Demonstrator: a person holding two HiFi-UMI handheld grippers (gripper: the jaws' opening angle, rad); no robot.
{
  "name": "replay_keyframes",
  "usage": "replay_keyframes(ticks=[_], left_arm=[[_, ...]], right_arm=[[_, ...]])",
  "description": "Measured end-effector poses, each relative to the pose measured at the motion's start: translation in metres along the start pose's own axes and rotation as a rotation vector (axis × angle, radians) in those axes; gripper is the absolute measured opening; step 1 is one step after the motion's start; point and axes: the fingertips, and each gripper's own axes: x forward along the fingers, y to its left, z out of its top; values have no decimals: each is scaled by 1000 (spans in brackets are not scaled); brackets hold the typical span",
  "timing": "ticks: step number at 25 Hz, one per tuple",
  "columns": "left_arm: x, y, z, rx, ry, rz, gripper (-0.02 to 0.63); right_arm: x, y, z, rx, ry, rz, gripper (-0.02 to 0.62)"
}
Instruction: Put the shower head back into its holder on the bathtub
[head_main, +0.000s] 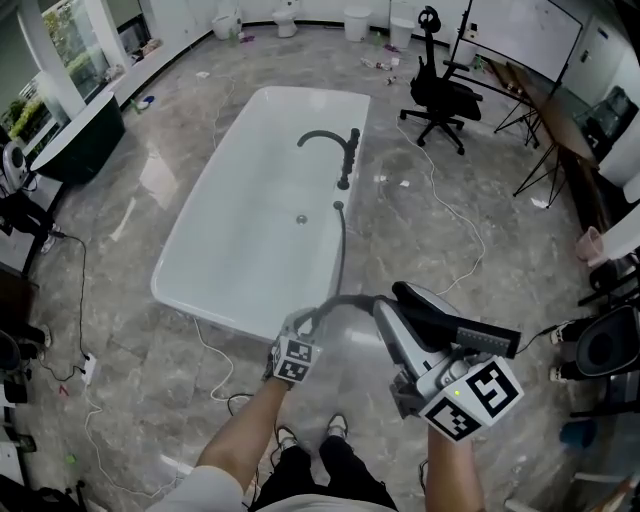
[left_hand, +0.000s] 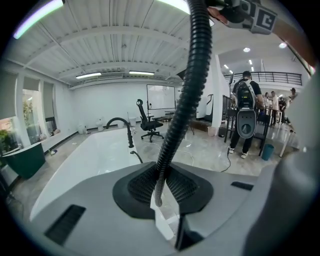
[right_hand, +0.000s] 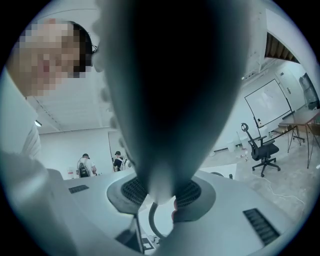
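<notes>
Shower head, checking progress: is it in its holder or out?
Out. The right gripper holds the shower head short of the bathtub; the left gripper clamps its hose.

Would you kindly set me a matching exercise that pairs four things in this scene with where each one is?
Things:
1. shower head
2. hose
3. faucet
4. office chair

Places:
a. on the floor beyond the bathtub
b. between the jaws of the left gripper
c. arching over the bathtub
d. between the jaws of the right gripper

Pairs: 1-d, 2-b, 3-c, 4-a.

Grey left gripper (head_main: 305, 322), grey right gripper (head_main: 390, 305), square-marker cubes (head_main: 472, 398), black trousers (head_main: 320, 470), pale sleeve (head_main: 200, 495)
</notes>
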Motion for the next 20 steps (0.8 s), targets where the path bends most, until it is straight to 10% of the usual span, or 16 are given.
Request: replay_keyframes(ticks=[20], left_arm=[[9, 61, 171, 131, -182, 103, 60]], right_arm=[[-34, -22, 70, -88, -112, -53, 129]])
